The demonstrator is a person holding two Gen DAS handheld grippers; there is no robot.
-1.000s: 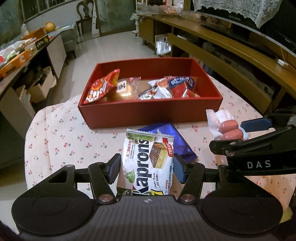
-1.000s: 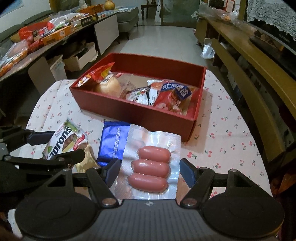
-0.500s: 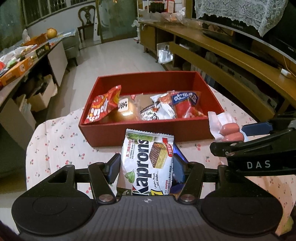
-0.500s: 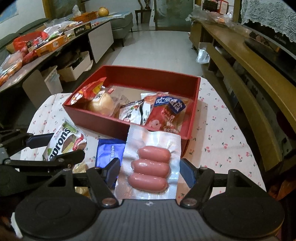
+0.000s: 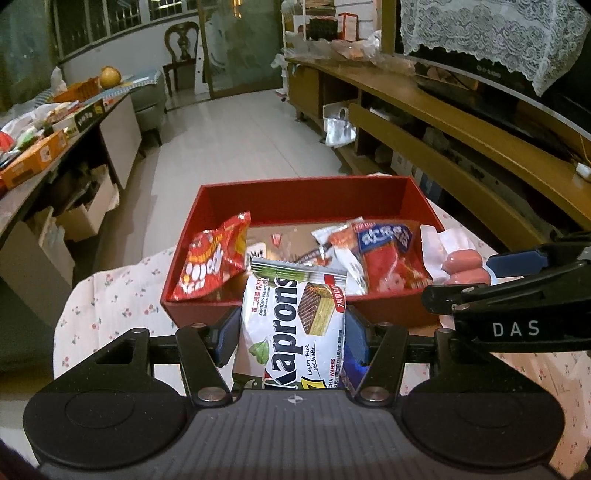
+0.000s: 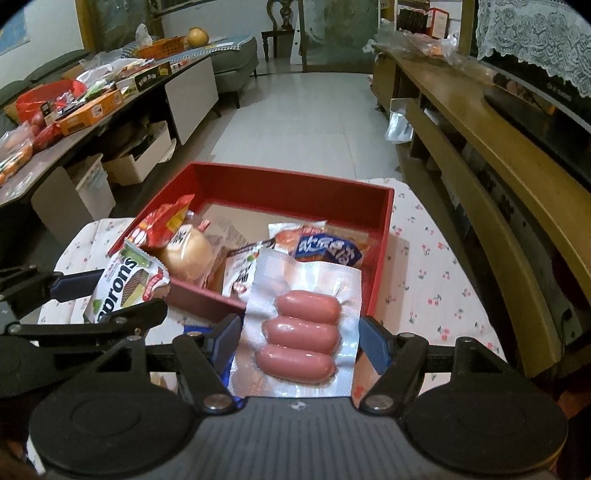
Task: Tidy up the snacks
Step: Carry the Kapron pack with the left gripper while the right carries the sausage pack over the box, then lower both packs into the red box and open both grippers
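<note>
You are carrying both snacks to the red rectangular box (image 5: 303,199): your left claw (image 5: 293,326) grips the white Kaprons wafer packet (image 5: 295,325), your right claw (image 6: 297,334) the clear vacuum-sealed sausage pack (image 6: 301,328). Next, judge a free spot inside and release.

Floor (image 5: 240,147): pale glossy tiles, running back to a glass door (image 5: 236,48).
Right side: long wooden shelf unit (image 6: 480,140), lace cloth (image 5: 480,33) draped above.
Left side: cluttered counter (image 6: 92,107), grey sofa (image 6: 236,62) behind.
Far wall: dark wooden chair (image 5: 181,44), barred windows (image 5: 110,22).
</note>
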